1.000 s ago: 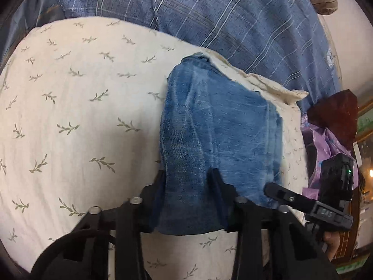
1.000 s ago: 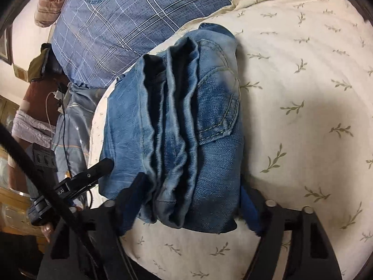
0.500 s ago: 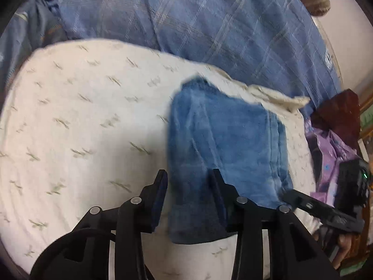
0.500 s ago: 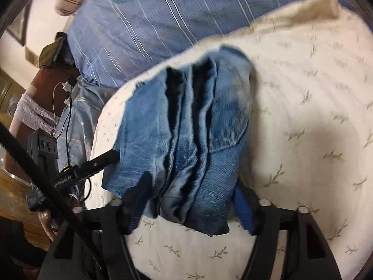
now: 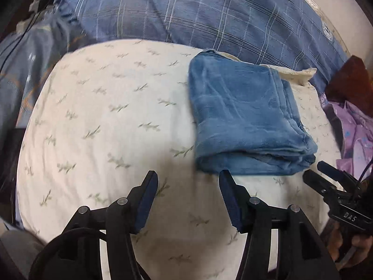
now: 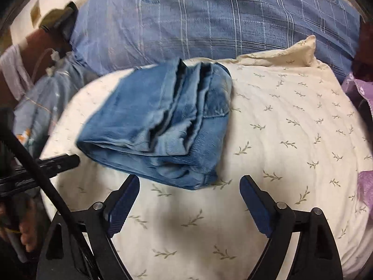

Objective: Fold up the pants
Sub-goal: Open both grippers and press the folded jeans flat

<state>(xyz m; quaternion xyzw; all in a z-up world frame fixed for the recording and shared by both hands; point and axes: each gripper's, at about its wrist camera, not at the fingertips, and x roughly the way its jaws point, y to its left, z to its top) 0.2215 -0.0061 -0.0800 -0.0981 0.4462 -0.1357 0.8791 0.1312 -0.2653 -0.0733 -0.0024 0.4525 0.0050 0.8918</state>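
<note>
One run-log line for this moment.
pants: folded bundle on leaf-print pillow | left tongs: opening, empty | right tongs: opening, empty

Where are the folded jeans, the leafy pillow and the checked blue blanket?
Folded jeans [image 5: 244, 116]: left wrist view, middle of the top layer.
Leafy pillow [image 6: 291, 144]: right wrist view, bare part right of the jeans.
Checked blue blanket [image 6: 209, 28]: right wrist view, middle, behind the pillow.

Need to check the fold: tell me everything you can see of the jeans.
The jeans are faded blue denim, folded into a compact, roughly rectangular bundle. Several stacked layers show along the open edge, and a back pocket faces up. The near edge is a rounded fold. They lie flat on a cream pillow with a leaf print, in front of a blue plaid pillow. Nothing grips them: both grippers are off the cloth.
</note>
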